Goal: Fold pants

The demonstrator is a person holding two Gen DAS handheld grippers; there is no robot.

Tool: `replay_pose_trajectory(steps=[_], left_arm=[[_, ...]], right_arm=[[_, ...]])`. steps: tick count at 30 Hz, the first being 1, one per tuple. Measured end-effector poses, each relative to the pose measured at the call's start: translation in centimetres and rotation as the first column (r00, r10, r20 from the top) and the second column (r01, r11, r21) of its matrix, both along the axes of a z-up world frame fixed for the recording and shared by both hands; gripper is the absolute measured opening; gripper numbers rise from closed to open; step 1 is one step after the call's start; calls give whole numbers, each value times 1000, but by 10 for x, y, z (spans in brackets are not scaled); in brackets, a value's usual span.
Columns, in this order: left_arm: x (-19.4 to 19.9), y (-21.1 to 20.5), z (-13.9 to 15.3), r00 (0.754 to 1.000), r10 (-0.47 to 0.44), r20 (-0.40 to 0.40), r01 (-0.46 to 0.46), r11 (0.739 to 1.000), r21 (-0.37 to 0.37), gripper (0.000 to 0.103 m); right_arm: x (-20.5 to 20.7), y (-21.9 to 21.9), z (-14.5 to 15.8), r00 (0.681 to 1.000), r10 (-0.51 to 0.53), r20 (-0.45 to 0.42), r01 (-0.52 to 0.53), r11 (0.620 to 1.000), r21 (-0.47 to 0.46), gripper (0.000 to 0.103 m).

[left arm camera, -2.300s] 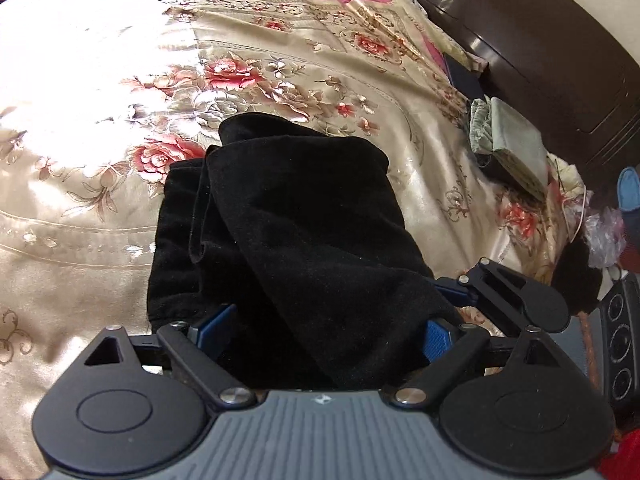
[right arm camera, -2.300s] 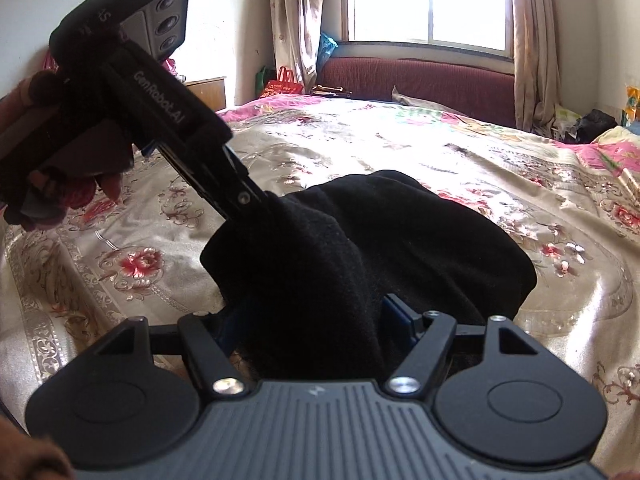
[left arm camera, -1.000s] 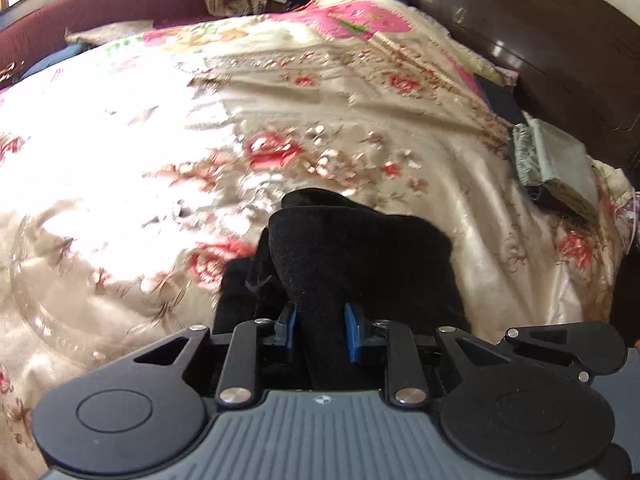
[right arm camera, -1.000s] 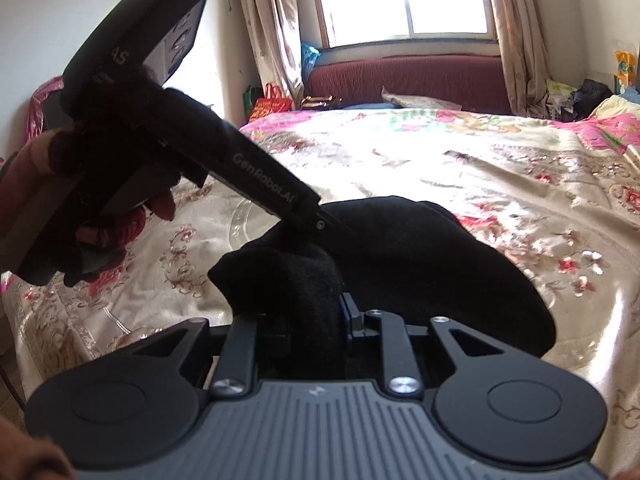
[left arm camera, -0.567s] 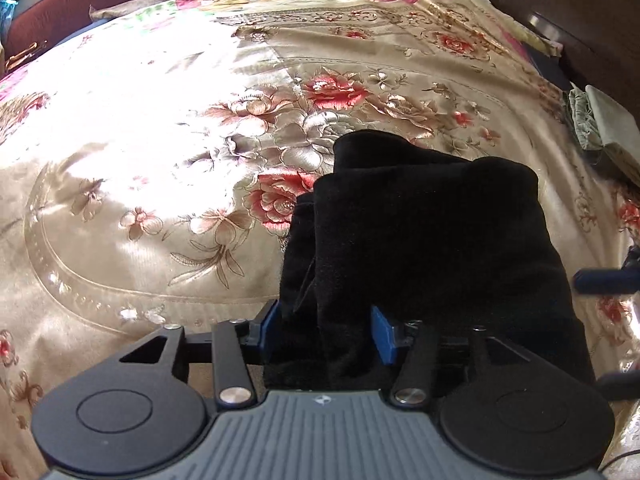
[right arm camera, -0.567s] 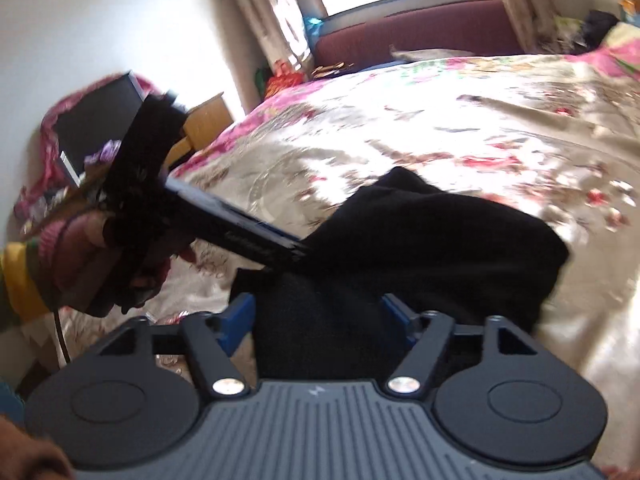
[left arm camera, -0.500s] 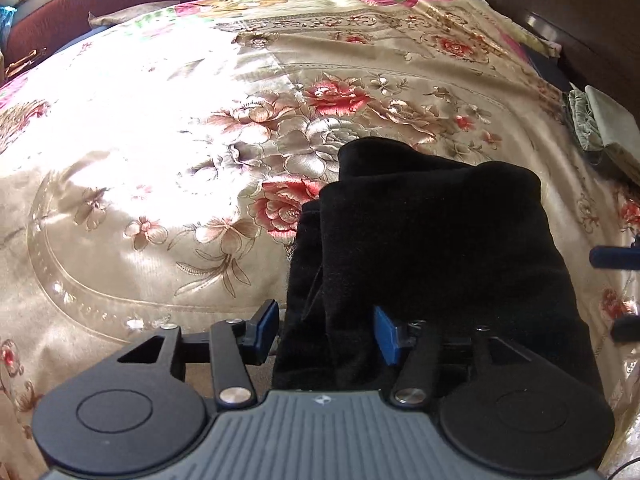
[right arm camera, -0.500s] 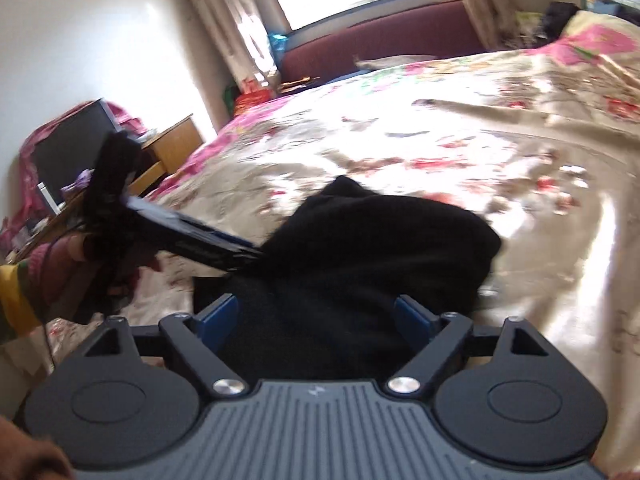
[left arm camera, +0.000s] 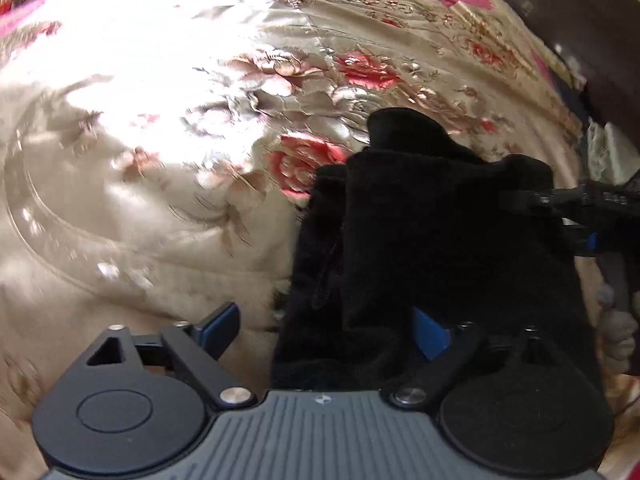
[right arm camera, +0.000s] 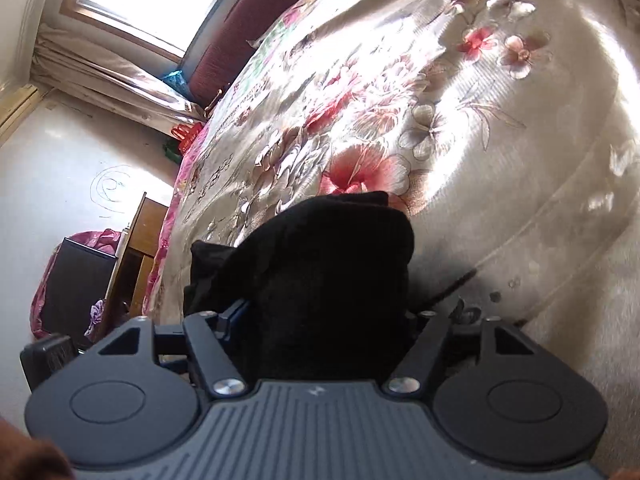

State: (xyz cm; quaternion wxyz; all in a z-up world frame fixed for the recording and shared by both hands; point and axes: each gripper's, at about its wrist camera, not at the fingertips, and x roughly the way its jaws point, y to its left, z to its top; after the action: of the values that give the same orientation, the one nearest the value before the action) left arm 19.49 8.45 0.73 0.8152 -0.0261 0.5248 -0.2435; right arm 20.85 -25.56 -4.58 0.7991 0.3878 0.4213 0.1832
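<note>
The black pants (left arm camera: 440, 240) lie as a folded bundle on the gold floral bedspread (left arm camera: 160, 200). My left gripper (left arm camera: 326, 330) hangs low over their near edge with its jaws opening. Its left pad stands clear over bare bedspread and its right pad sits against the cloth. My right gripper (left arm camera: 552, 220) reaches in from the right edge at the pants' far right side. In the right wrist view the pants (right arm camera: 328, 272) fill the gap of my right gripper (right arm camera: 326, 314), whose jaws are closing around the fold. The cloth hides its pads.
A dark wooden headboard (left arm camera: 580, 20) and a folded greenish cloth (left arm camera: 612, 148) lie at the right. A hand (left arm camera: 616, 328) holds the right gripper. Beyond the bed stand a window (right arm camera: 160, 0), a maroon bench (right arm camera: 248, 20), a wooden cabinet (right arm camera: 136, 248) and a black screen (right arm camera: 76, 280).
Both grippers let go of the pants, which now lie on the bed. The left jaws widened and sank lower. The right gripper rolled, swung to the pants' side, opened wide, then narrowed.
</note>
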Motion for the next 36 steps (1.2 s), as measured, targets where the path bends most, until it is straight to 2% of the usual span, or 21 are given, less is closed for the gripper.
replay_pose_trajectory(steps=[1, 3, 4, 7, 10, 11, 13, 16, 17, 20, 21, 22, 24, 26, 27, 29, 31, 33, 34, 35, 36], left_arm=[[-9, -5, 1, 1000, 0, -17, 0, 999, -33, 86], [-31, -26, 5, 1000, -12, 25, 12, 1000, 3, 86], [-39, -34, 6, 1000, -3, 24, 3, 1000, -7, 86], [-53, -47, 3, 998, 56, -27, -59, 992, -115, 84], [-59, -52, 5, 989, 146, -7, -146, 981, -128, 84], [-59, -50, 5, 986, 168, -7, -168, 976, -136, 84], [-62, -39, 5, 982, 189, -23, -190, 965, -180, 85], [-72, -22, 10, 980, 200, -1, -196, 959, -205, 87], [-74, -16, 12, 978, 208, 12, -201, 957, -208, 87], [-78, -1, 18, 972, 230, 42, -216, 952, -219, 87], [-78, 1, 19, 970, 235, 54, -219, 953, -207, 87], [-78, 2, 23, 969, 239, 69, -221, 955, -196, 87], [-70, -4, 29, 967, 225, 119, -202, 962, -181, 87], [-69, -6, 40, 968, 190, 163, -164, 974, -159, 87], [-69, -8, 45, 970, 165, 178, -137, 978, -159, 87], [-69, -11, 50, 977, 117, 178, -86, 981, -173, 88], [-63, -19, 49, 983, 88, 160, -60, 983, -175, 88], [-55, -30, 41, 987, 65, 145, -43, 988, -148, 88], [-49, -35, 37, 989, 65, 134, -48, 991, -128, 88], [-44, -39, 33, 990, 66, 121, -53, 993, -110, 87], [-40, -41, 30, 991, 62, 118, -50, 994, -100, 80]], right_arm=[[3, -3, 5, 1000, 31, -3, -31, 999, -23, 50], [11, -2, 14, 996, 93, 4, -92, 988, -121, 49], [20, 1, 17, 993, 122, 5, -119, 975, -188, 49], [55, 8, 23, 988, 155, -6, -151, 952, -266, 49], [67, 15, 27, 986, 169, -3, -160, 927, -338, 52], [61, 15, 32, 986, 164, 15, -148, 921, -361, 55], [34, 5, 51, 984, 135, 115, -76, 907, -415, 59], [-27, -9, 85, 958, 131, 256, 11, 874, -486, 65], [-45, -7, 93, 949, 152, 277, 6, 868, -496, 69], [-90, 22, 107, 916, 273, 294, -95, 859, -503, 69], [-101, 40, 109, 893, 335, 299, -143, 843, -519, 70], [-111, 65, 108, 854, 417, 311, -190, 808, -558, 72], [-135, 101, 104, 782, 531, 326, -193, 704, -683, 75], [-163, 133, 94, 690, 651, 317, -126, 539, -833, 77], [-175, 145, 88, 646, 698, 309, -91, 473, -876, 78], [-184, 157, 78, 607, 742, 284, -99, 426, -899, 80], [-183, 167, 68, 606, 750, 265, -74, 385, -920, 80], [-174, 172, 57, 632, 733, 251, -36, 352, -936, 80], [-167, 170, 54, 652, 719, 241, -53, 360, -931, 78], [-159, 167, 54, 678, 700, 226, -92, 386, -918, 66], [-149, 157, 58, 718, 662, 216, -156, 455, -877, 54]])
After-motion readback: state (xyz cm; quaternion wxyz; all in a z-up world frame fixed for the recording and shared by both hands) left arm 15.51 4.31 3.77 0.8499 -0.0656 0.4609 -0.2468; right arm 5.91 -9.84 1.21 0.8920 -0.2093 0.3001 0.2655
